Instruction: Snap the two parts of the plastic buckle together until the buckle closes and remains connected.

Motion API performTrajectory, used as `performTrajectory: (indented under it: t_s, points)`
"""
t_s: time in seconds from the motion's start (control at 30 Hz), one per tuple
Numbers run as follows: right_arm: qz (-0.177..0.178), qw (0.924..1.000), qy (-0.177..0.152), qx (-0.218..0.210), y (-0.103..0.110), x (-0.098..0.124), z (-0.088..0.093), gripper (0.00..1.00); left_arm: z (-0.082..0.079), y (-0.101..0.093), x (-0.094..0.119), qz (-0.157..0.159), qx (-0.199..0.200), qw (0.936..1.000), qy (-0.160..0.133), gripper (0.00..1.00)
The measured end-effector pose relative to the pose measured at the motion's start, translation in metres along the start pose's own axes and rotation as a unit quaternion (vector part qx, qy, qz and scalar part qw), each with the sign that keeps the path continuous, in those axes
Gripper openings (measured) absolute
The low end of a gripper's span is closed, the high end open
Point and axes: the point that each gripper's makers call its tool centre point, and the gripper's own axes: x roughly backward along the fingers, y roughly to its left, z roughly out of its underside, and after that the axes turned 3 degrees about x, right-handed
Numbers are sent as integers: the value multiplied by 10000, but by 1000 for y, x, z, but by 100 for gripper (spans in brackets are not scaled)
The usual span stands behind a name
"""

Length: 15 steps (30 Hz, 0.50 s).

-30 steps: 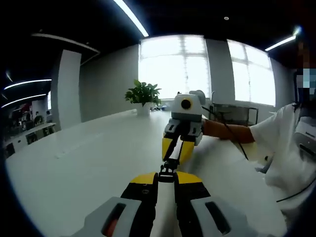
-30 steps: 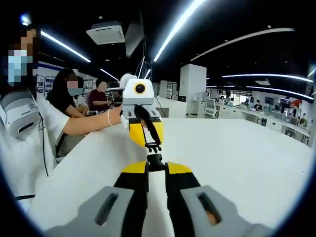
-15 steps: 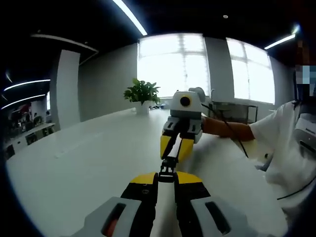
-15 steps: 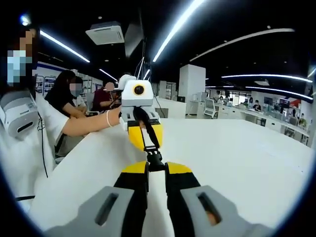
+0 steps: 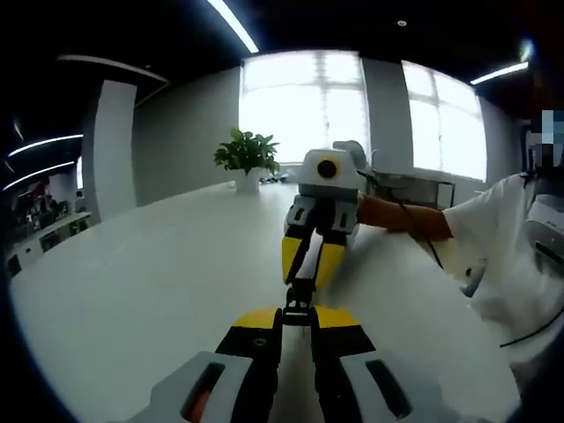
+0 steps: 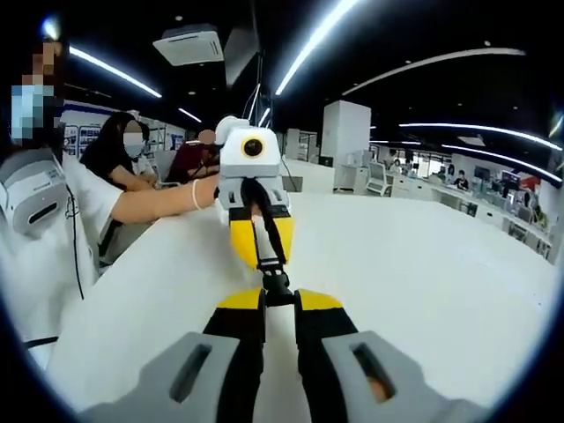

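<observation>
The black plastic buckle (image 5: pixel 298 302) hangs above the white table (image 5: pixel 132 291), between two grippers that face each other. My left gripper (image 5: pixel 296 319) is shut on the near half. The right gripper (image 5: pixel 306 275) points back at me, shut on the far half, with a strap running up between its yellow fingers. In the right gripper view the buckle (image 6: pixel 276 285) sits just past my right gripper (image 6: pixel 278 304), and a black strap leads up to the left gripper (image 6: pixel 259 257). The two halves touch with no gap showing; I cannot tell whether they have latched.
A potted plant (image 5: pixel 245 155) stands at the table's far end under bright windows. A person in a white sleeve (image 5: pixel 502 256) holds both grippers from the table's side (image 6: pixel 53 229). Other people (image 6: pixel 123 154) sit behind. The table top (image 6: pixel 423 282) stretches wide.
The two grippers have drawn closer together. The small gap between the buckle halves seen a second ago has closed. Both views have tilted slightly.
</observation>
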Motion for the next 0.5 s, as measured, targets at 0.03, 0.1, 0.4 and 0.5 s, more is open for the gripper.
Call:
performTrajectory:
  t_s: [0.03, 0.1, 0.4, 0.5]
  points:
    - [-18, 10000, 68, 11, 1, -1, 3, 13, 3, 0, -2, 10, -28, 10000, 70, 12]
    - [-78, 9998, 187, 13, 3, -2, 8, 13, 7, -1, -4, 49, -84, 9998, 166, 12]
    - [-179, 9992, 340, -96, 8, -2, 14, 13, 12, -4, -7, 88, -68, 9995, 279, 12]
    - [-287, 9986, 452, -40, 14, -5, 17, 13, 14, -11, -11, 125, -231, 9987, 440, 12]
